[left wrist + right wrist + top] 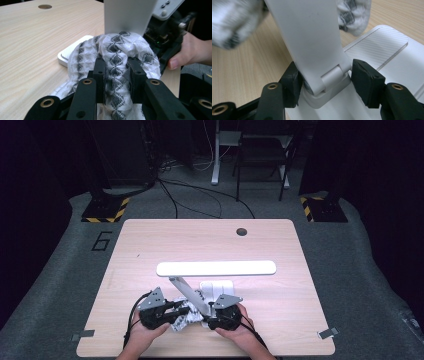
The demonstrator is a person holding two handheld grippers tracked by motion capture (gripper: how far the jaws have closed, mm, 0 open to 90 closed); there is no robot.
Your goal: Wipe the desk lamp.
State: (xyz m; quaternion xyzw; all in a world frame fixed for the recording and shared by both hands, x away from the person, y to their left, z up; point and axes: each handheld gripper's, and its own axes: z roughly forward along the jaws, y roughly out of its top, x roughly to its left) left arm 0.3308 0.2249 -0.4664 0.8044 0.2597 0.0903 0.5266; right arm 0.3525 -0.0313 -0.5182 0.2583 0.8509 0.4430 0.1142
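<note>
A white desk lamp stands at the table's front middle, its long lit head [216, 268] held over the base [220, 286] by a slanted arm [186, 292]. A white cloth with a black diamond pattern [181, 318] is bunched against the arm's lower part. My left gripper [181, 310] is shut on that cloth [115, 50], pressing it against the lamp arm [127, 15]. My right gripper [211, 314] clamps the arm's hinge [329, 77] where it meets the base [387, 50]; both jaws touch it. In the left gripper view, the right gripper [170, 37] and the hand holding it [190, 51] sit behind the cloth.
The wooden table [150, 245] has a round cable hole [242, 231] at the back right. Metal clips [82, 336] [327, 333] sit at its front corners. On the floor behind are stands with yellow-black bases [105, 210] [322, 209], cables and a metal frame.
</note>
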